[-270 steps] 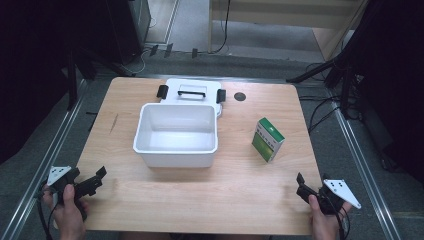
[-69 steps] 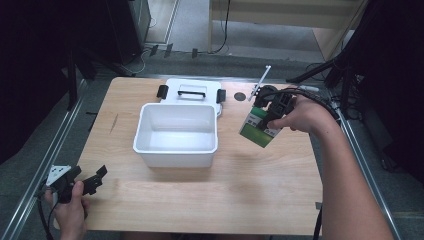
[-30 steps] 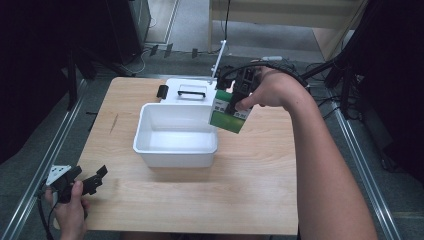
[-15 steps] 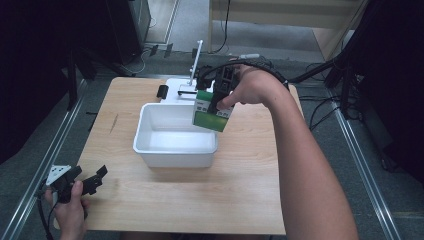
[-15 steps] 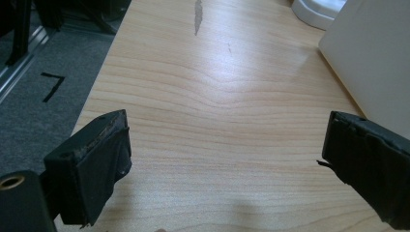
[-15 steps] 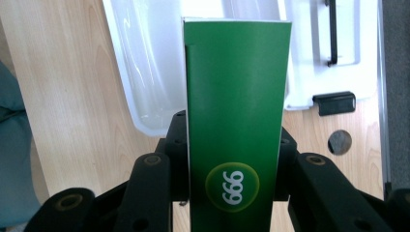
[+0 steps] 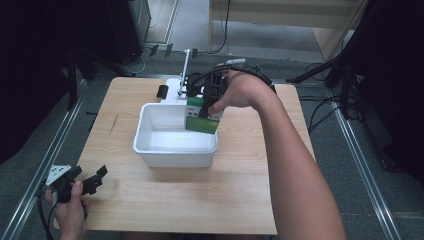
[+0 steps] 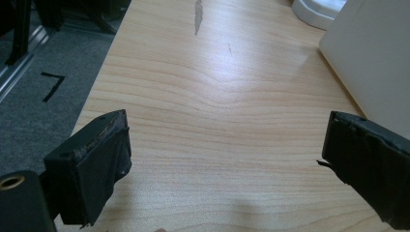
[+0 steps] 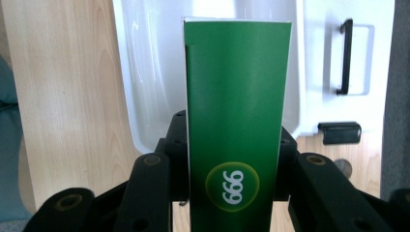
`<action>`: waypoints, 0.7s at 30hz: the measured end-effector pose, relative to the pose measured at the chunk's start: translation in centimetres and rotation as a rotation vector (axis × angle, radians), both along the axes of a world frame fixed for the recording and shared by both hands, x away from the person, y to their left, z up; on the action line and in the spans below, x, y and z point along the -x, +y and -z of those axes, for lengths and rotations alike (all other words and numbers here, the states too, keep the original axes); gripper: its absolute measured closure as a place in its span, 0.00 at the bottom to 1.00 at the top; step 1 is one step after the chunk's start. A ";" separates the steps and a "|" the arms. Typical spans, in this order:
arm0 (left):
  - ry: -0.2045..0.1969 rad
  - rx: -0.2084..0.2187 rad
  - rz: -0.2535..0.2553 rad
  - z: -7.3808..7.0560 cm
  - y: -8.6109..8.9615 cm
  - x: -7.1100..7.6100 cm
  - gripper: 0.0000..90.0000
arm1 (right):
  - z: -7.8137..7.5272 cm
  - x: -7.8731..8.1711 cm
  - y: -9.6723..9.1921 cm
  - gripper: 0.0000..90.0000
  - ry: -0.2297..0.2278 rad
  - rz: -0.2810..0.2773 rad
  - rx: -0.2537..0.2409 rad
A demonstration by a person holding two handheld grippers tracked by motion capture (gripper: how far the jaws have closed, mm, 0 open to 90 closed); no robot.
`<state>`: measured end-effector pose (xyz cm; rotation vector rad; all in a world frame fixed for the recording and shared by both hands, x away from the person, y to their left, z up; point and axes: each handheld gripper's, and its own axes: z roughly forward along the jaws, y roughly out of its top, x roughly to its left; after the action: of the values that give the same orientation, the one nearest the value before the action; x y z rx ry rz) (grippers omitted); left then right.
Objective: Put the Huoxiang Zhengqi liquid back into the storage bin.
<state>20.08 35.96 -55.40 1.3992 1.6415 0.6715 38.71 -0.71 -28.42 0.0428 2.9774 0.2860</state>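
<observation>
Your right gripper (image 7: 210, 100) is clamped on the green carton (image 7: 202, 116), jaws pressing its two sides. The carton hangs over the far right corner of the white bin (image 7: 176, 142), long axis pointing down into it, with its lower end inside the rim. The bin lies straight below, so lowering looks next. Your left gripper (image 7: 82, 182) sits wide open and empty at the near left table edge, well apart.

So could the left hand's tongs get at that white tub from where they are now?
Probably yes. The left tongs sit open at the table's near left corner, and bare wood lies between them and the white tub. The right tongs, holding the green box, are at its far side.
</observation>
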 end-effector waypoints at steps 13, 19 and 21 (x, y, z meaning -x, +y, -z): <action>0.002 -0.003 0.004 0.0 0.1 0.0 0.05 | 2.4 -0.2 0.6 0.71 -0.013 -0.067 0.027; 0.003 -0.004 0.004 0.0 0.1 0.0 0.05 | 3.6 -0.3 0.5 0.71 -0.007 -0.068 0.027; 0.002 -0.003 0.004 0.0 0.1 0.0 0.05 | 4.1 -0.4 0.5 0.71 -0.003 -0.071 0.028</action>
<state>20.07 36.02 -55.40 1.4056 1.6401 0.6709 39.07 -0.23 -32.49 -0.0662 2.9840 0.2518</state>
